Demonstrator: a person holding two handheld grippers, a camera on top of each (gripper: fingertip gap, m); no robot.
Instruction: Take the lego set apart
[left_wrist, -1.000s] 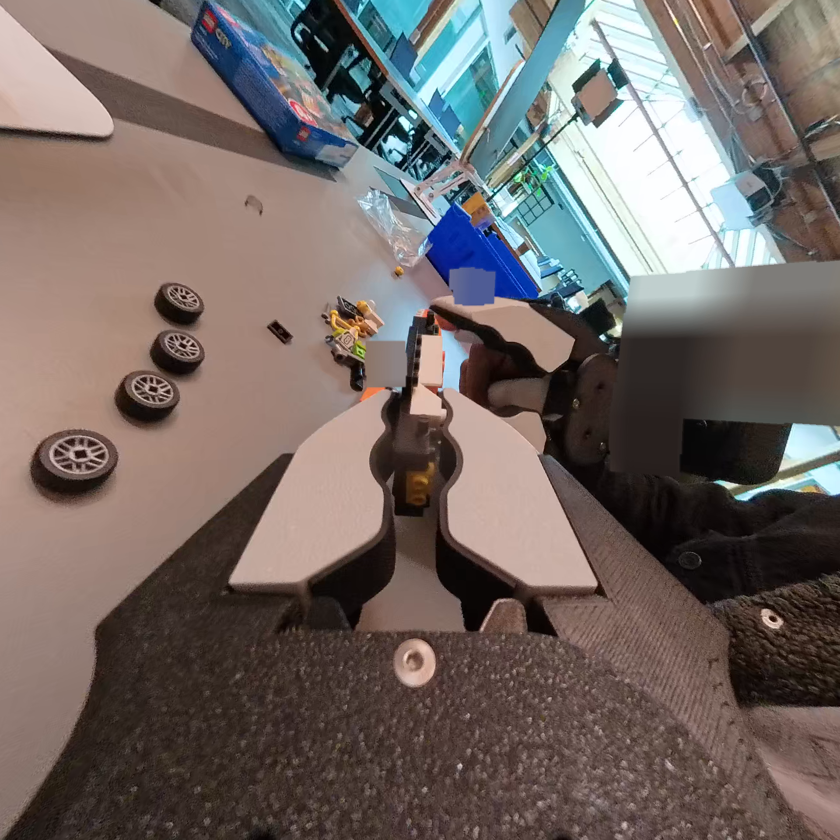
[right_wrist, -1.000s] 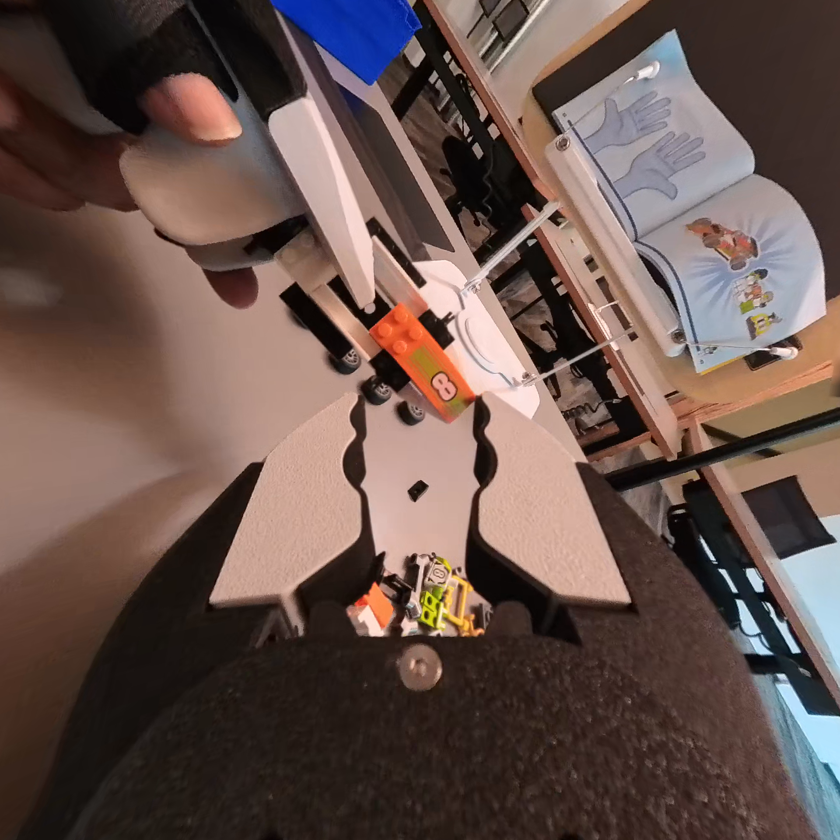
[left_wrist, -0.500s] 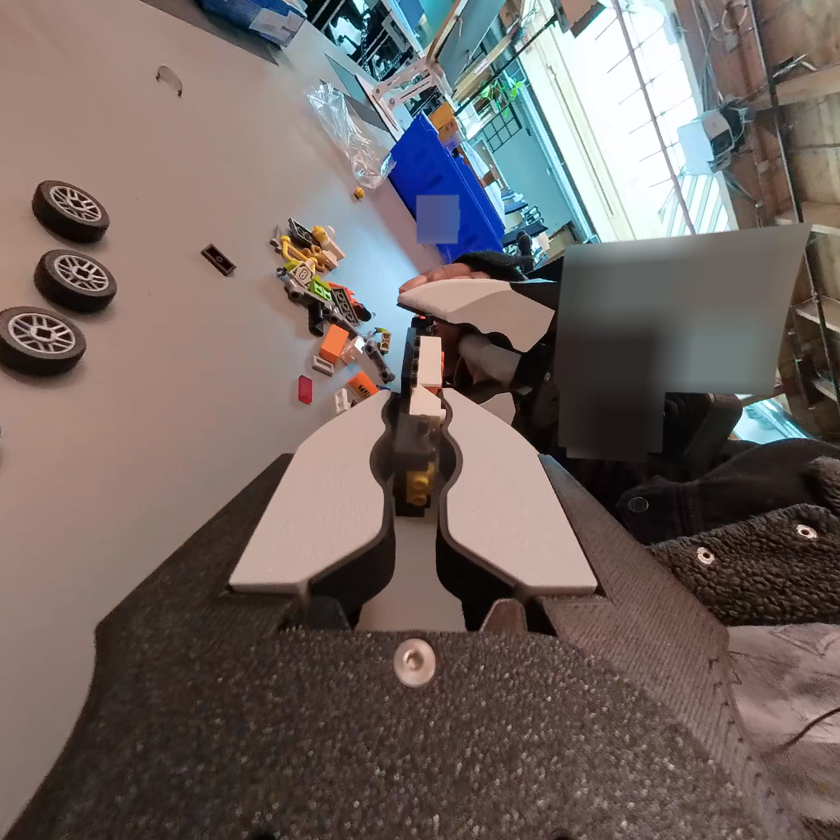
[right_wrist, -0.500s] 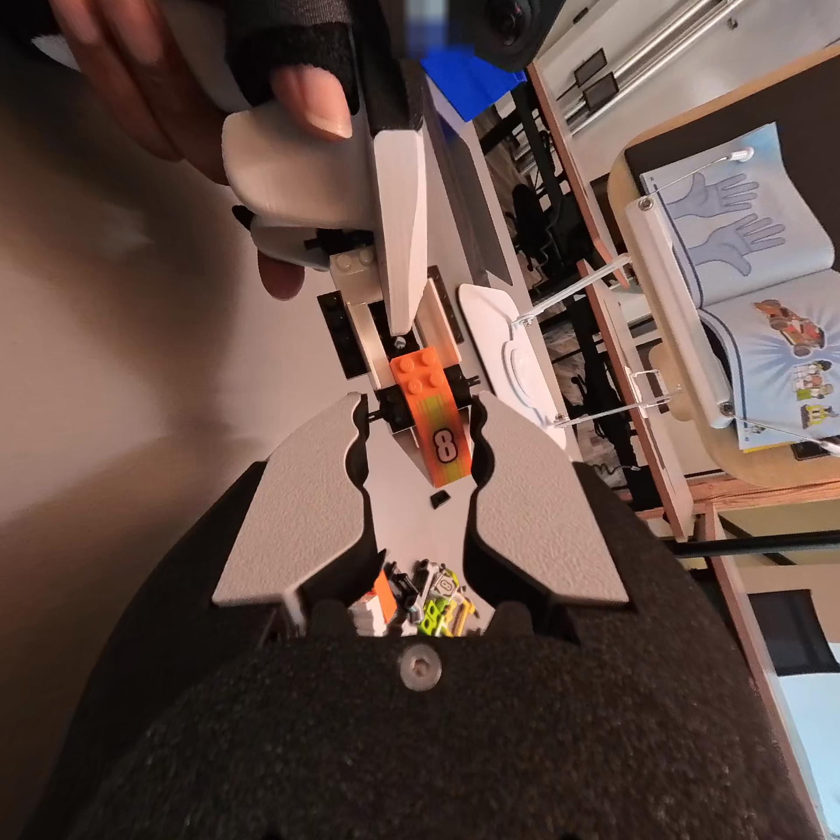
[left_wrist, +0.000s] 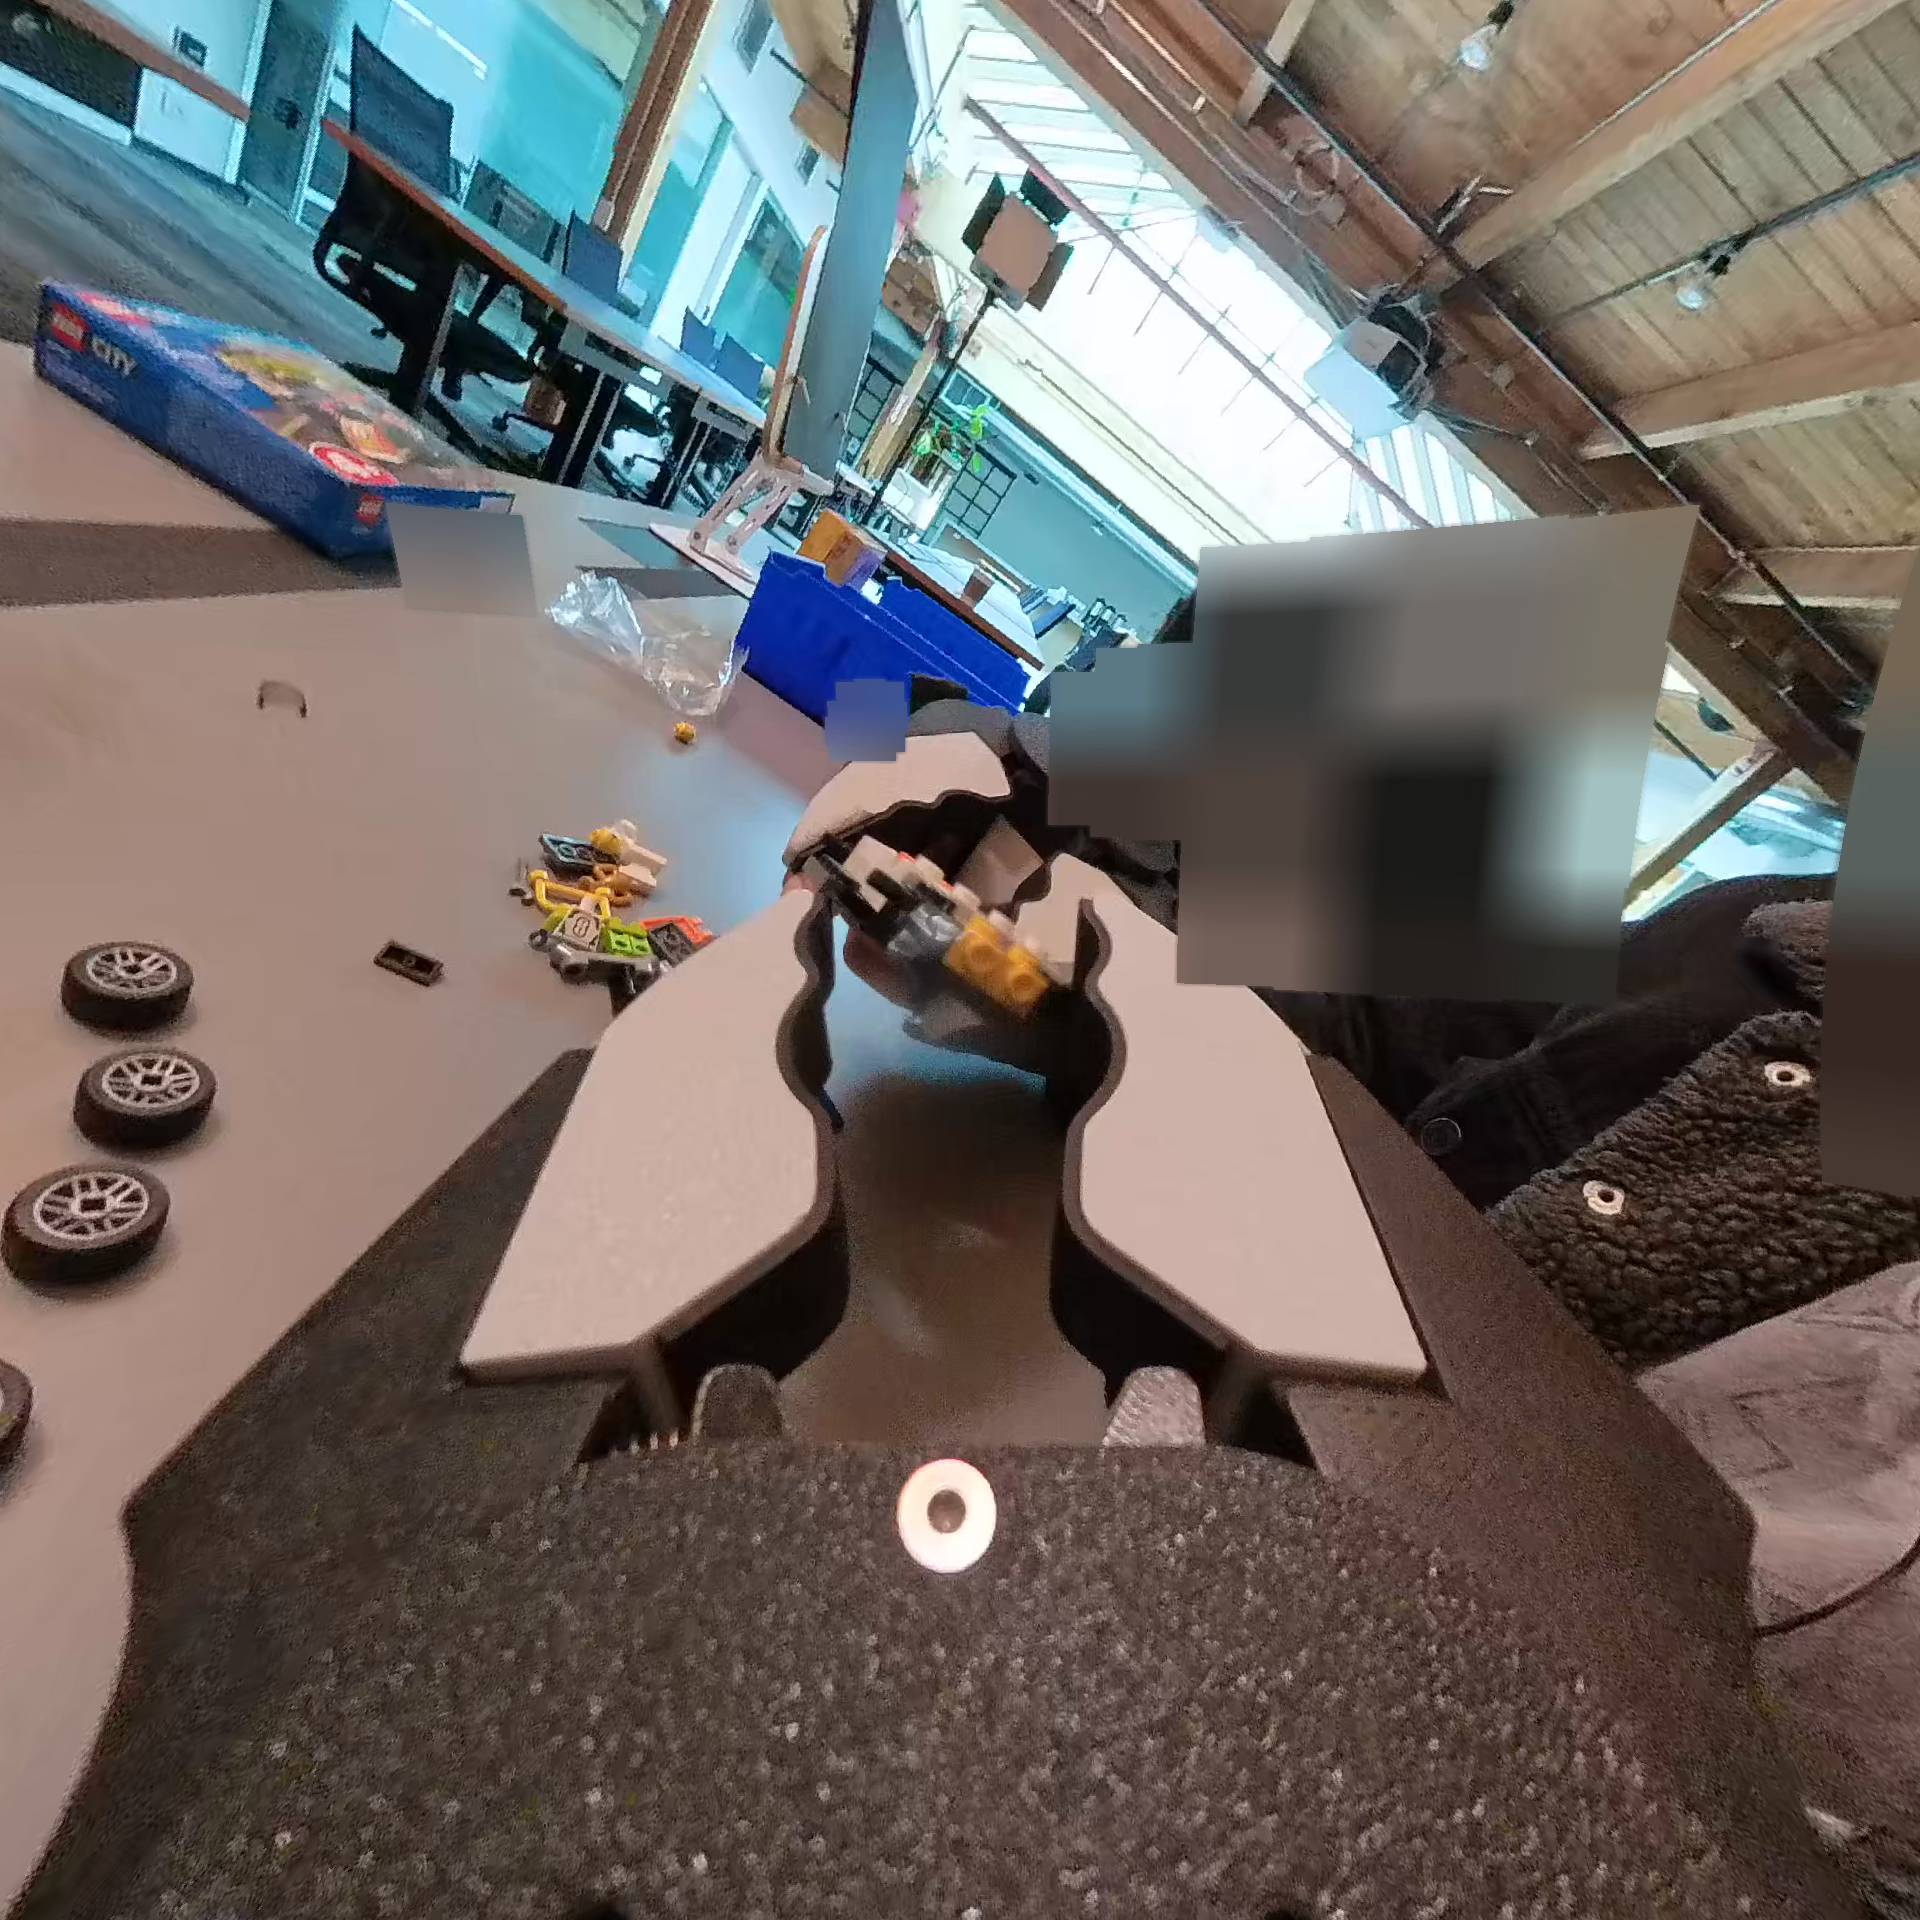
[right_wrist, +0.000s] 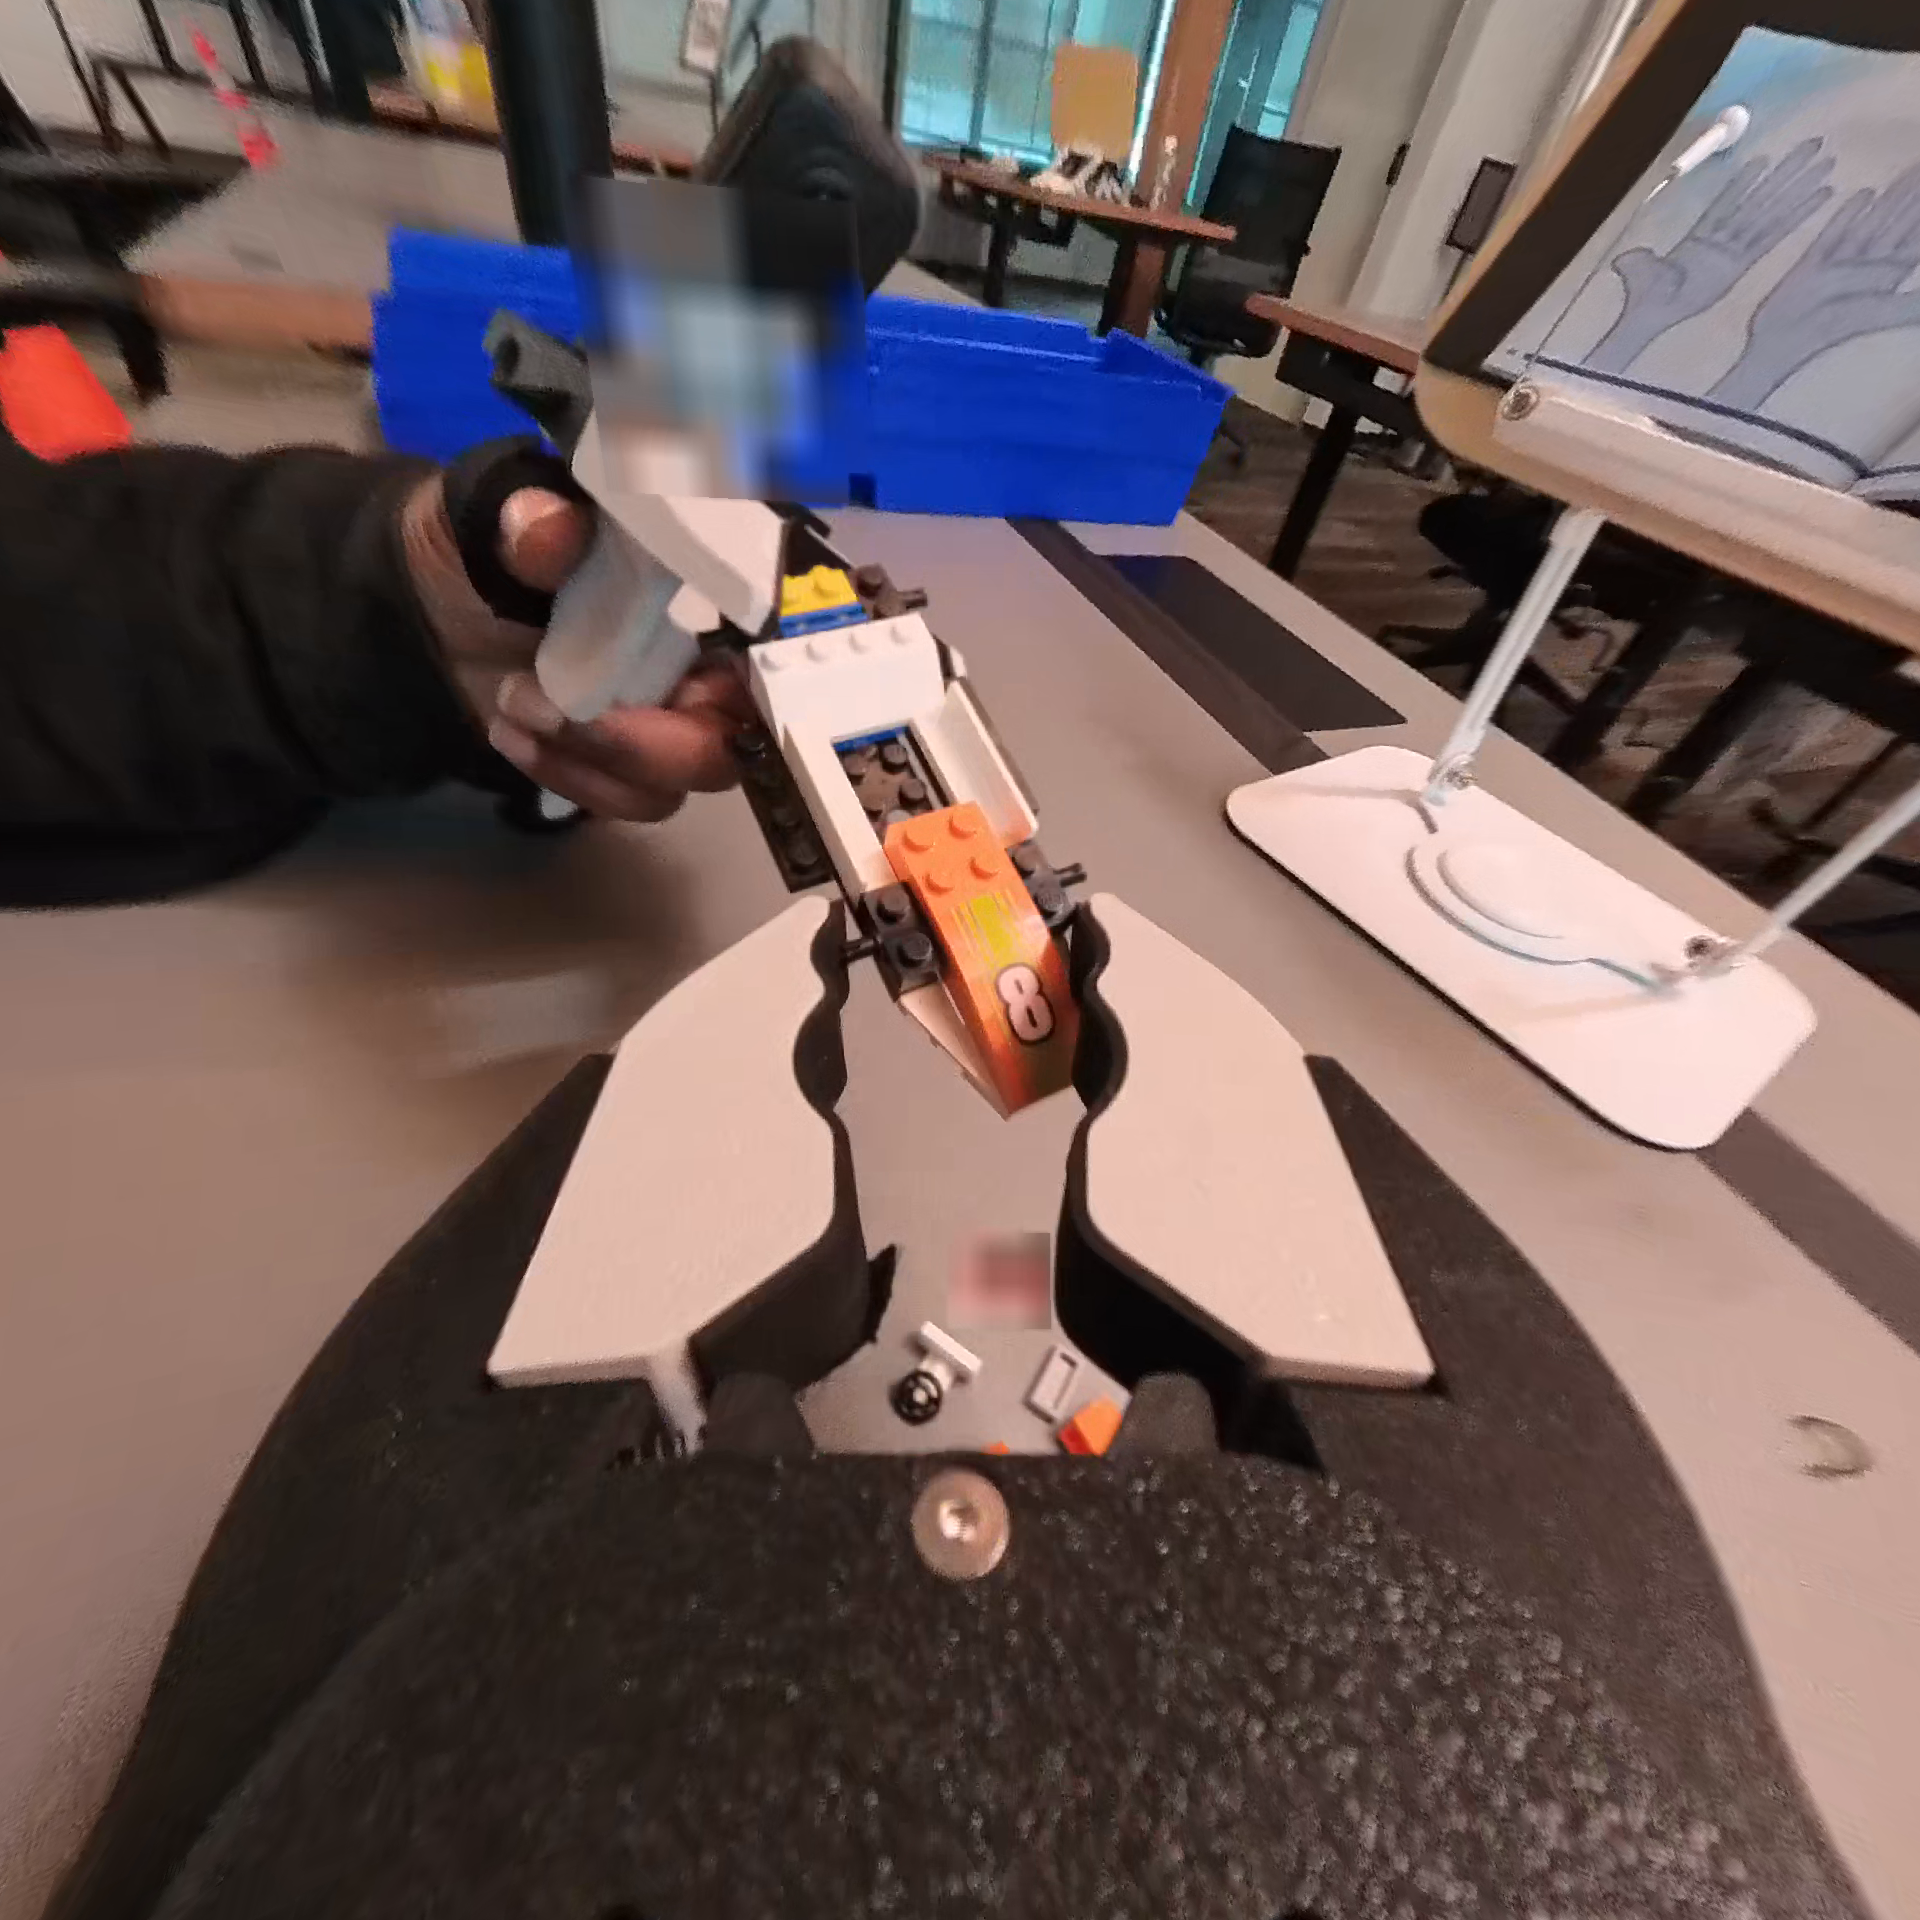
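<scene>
Lego car is up in the air over the near part of the tabletop, stretched between my two tools so one end can be braced while the other gets worked. The right gripper has the front end. Its fingers sit wide but look closed onto the black axle ends, with the orange nose piece poking back between them. I judge that this pinch carries the car. The left gripper is at the rear end, fingers spread well wider than the yellow brick that sits between the tips, so it's gripping nothing. From the right wrist view one left finger lies just over that rear end; whether it touches, can't tell. Four wheels are already off and lined up toward the left edge. A pile of loose parts lies mid-tabletop, and a few small bits sit under the right gripper. Likely next: the left re-grips the rear for a pull on the nose piece.
</scene>
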